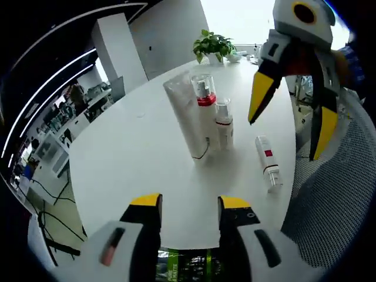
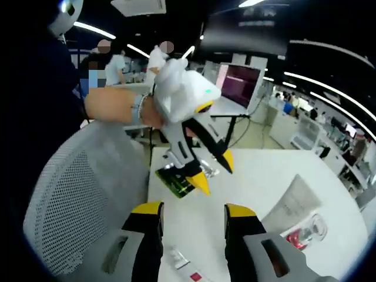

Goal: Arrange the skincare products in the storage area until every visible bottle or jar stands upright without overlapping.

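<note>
White round table (image 1: 135,153), office behind; small tube (image 1: 268,161) lying flat right of centre, light, slippery, grip mid-body. Left tongs (image 1: 189,207) and right tongs (image 2: 192,212) both apart, empty.

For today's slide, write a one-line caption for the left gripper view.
Three skincare containers stand upright on the white table; a small bottle lies flat beside them, both tools open.

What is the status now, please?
Left tongs open, empty; right tongs open, empty. Three bottles upright, touching; small bottle lying flat. Nothing blocking.
</note>
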Available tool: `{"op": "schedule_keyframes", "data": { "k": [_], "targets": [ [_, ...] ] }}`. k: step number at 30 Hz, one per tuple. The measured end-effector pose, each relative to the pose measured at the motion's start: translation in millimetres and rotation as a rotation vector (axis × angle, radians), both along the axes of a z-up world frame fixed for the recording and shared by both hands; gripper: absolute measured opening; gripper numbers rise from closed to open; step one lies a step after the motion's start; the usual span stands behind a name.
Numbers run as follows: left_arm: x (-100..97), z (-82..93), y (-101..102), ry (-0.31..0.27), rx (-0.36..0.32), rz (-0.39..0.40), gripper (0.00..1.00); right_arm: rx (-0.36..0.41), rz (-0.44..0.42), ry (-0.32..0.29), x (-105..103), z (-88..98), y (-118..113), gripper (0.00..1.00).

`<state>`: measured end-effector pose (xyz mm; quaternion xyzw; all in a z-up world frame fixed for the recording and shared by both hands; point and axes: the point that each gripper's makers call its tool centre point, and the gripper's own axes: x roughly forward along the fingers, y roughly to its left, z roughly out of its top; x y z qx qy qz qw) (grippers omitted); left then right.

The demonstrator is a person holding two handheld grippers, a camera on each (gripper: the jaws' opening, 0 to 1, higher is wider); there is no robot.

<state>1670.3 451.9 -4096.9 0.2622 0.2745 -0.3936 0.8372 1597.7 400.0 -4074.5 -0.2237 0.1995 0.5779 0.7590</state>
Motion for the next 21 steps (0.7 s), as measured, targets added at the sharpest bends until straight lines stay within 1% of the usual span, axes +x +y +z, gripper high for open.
{"op": "schedule_keyframes", "data": {
  "k": [2, 3, 5, 8, 11, 14, 17, 20, 21],
  "targets": [
    [-3.9, 1.6, -4, 0.017, -0.014, 0.02, 0.34, -0.029, 0.016, 0.013, -3, -9.3, 0, 0.42],
    [-4.5, 4.7, -4, 0.017, -0.024, 0.039, 0.34, -0.044, 0.024, 0.019, -5, -14.0, 1, 0.42],
    [-5.8, 11.0, -6, 0.016, -0.045, 0.078, 0.35, -0.163, 0.07, -0.031, -6, -29.4, -4, 0.43],
    [-9.6, 24.5, -5, 0.006, -0.11, 0.152, 0.35, -0.159, 0.082, 0.002, -10, -35.3, 1, 0.44],
    [-15.8, 36.0, -3, -0.003, -0.21, 0.185, 0.35, -0.199, 0.094, -0.018, -11, -39.1, 3, 0.45],
    [-18.2, 33.4, 8, -0.013, -0.214, 0.217, 0.34, -0.169, 0.098, 0.019, -17, -32.6, 13, 0.45],
    [-13.2, 28.3, 23, -0.072, -0.094, 0.234, 0.32, -0.145, 0.106, 0.016, -21, -26.3, 21, 0.45],
    [-13.2, 29.5, 18, -0.08, -0.105, 0.227, 0.31, -0.186, 0.111, -0.014, -20, -32.9, 17, 0.45],
    [-14.2, 29.6, 16, -0.073, -0.115, 0.221, 0.32, -0.203, 0.109, -0.018, -20, -35.5, 14, 0.45]
  ]
}}
